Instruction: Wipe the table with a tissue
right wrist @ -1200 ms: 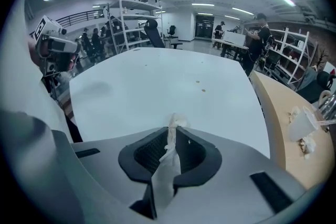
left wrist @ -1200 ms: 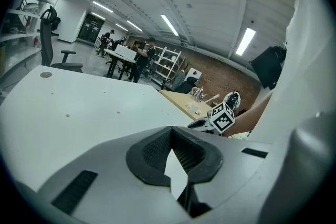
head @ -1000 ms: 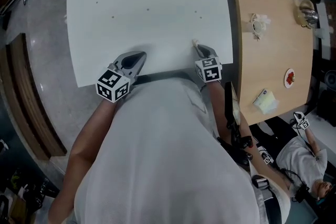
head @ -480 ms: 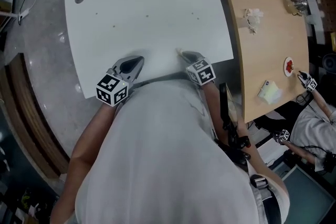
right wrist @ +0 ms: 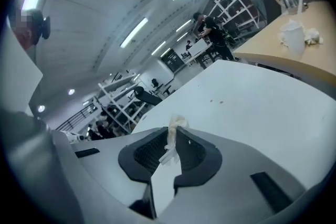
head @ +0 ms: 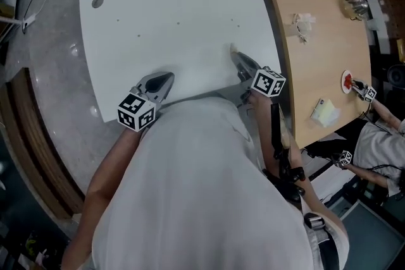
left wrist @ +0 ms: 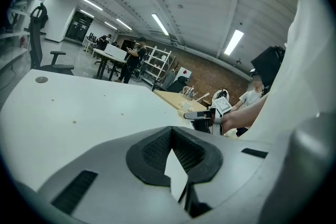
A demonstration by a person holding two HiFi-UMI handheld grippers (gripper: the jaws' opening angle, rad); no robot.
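Left gripper [head: 166, 78] with jaws closed on nothing, at the white table's [head: 171, 16] near edge, right gripper [head: 237, 59] pinching a crumpled tissue [right wrist: 171, 139] at its tips, by the table's right side, wooden table [head: 323, 54] alongside.

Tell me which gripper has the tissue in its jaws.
The right gripper: a crumpled strip of tissue is pinched between its jaws. On the left gripper the jaws are together with nothing between them.
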